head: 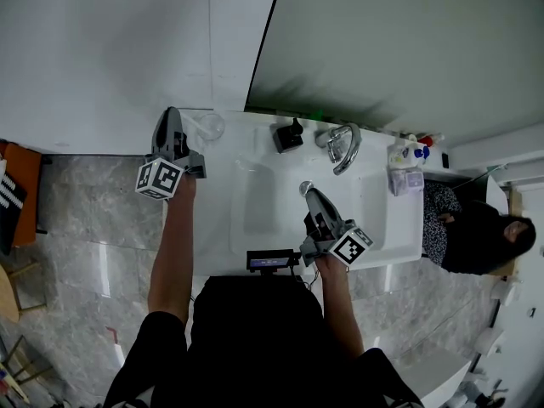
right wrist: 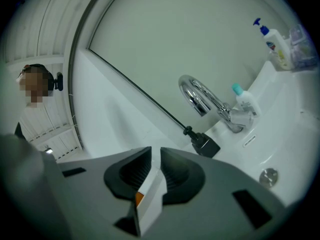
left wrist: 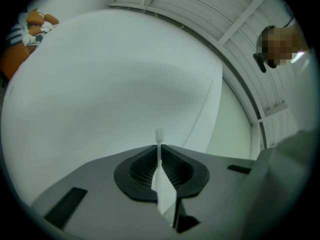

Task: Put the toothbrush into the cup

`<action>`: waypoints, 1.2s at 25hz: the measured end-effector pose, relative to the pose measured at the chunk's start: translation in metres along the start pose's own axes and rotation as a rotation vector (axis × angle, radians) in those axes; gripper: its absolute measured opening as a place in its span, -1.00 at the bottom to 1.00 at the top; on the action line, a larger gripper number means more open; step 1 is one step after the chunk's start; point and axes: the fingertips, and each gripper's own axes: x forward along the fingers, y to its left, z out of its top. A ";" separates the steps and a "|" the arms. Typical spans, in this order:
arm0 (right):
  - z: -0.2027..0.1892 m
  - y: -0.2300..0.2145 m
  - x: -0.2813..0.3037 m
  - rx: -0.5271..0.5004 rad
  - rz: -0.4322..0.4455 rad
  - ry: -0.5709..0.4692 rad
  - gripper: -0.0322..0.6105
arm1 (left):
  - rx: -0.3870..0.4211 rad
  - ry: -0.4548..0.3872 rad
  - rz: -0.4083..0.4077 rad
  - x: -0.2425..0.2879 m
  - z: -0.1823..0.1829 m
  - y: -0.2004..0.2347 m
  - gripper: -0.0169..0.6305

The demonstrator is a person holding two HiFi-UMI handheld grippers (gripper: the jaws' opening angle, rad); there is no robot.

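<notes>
Toothbrush (left wrist: 159,136): clamped in left gripper (left wrist: 159,148) fingers, long axis along them, bristle head forward toward the wall. Clear cup (head: 211,127) just beside. Right gripper (right wrist: 155,152): fingers slightly apart, empty.

Brightly and evenly lit from overhead, with no harsh shadows. In the head view, only faint grey shading low on the pale green panel (head: 382,49) toward 12 o'clock, and small glints on the chrome faucet (head: 342,147). In both gripper views, heavily bent by fisheye distortion and vignetted black at the corners. Slightly soft at the toothbrush (left wrist: 159,139) tip, and murky near 4 o'clock.
</notes>
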 end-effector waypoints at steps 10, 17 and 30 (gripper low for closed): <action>0.004 0.011 0.018 -0.023 0.028 0.019 -0.76 | -0.114 -0.042 0.135 -0.014 -0.016 0.043 -0.86; 0.002 0.032 0.048 -0.051 0.097 0.071 -0.76 | -0.109 -0.019 0.173 -0.017 -0.030 0.052 -0.86; -0.017 0.071 0.084 -0.051 0.205 0.178 -0.76 | 0.092 0.103 0.140 -0.008 -0.048 0.034 -0.86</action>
